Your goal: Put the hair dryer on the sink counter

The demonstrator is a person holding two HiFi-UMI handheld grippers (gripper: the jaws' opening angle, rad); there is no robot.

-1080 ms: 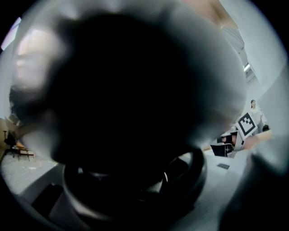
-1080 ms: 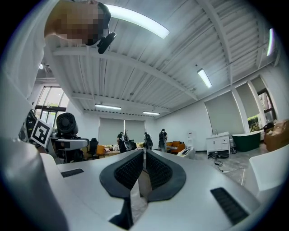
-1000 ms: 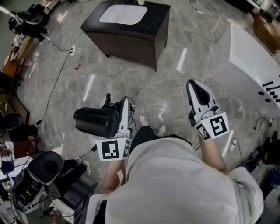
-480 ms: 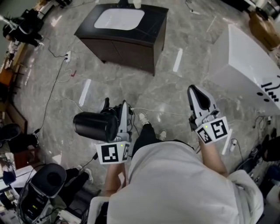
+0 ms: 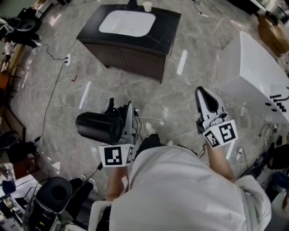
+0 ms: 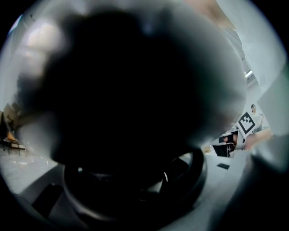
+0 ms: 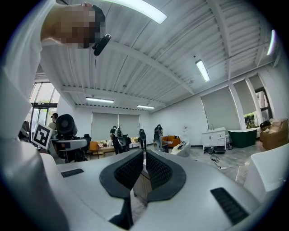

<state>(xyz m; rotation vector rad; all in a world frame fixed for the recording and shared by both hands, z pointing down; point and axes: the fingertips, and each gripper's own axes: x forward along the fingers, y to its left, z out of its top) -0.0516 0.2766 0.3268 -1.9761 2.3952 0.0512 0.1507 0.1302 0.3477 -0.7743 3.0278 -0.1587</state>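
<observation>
Scene: A person crosses a grey marble floor (image 5: 135,90) toward a dark, box-shaped sink counter (image 5: 165,28). It stands at 12 o'clock in the head view, with a white oval basin (image 5: 127,22) set into its top.

What has changed: Over the last second the sink counter slides lower in the head view and shows more of its top. A small white cup (image 5: 146,6) now appears at its far edge. The black-and-white equipment (image 5: 52,196) at 7 o'clock drops toward the bottom of the frame. The person is evidently walking closer, and both grippers ride along in the same pose.

Left gripper: The left gripper (image 5: 123,113) stays clamped on a black barrel-bodied hair dryer (image 5: 95,127), its jaws set fairly wide around it. The barrel juts out toward 9 o'clock of the jaws. In the left gripper view the dark bulk fills nearly the whole picture.

Right gripper: The right gripper (image 5: 205,97) carries nothing. Its jaws are pressed together, pointing toward 12 o'clock.

Task's thing: The hair dryer is in the air at the person's left side, well apart from the sink counter.

Surroundings: A white bathtub (image 5: 253,67) stands at 2 o'clock, off the walking line.

What it means: The carry is under way and the grip looks steady, but the placing has not begun. Open floor still lies between the person and the sink counter. The dark top beside the basin looks bare, a likely spot for setting the hair dryer down.
</observation>
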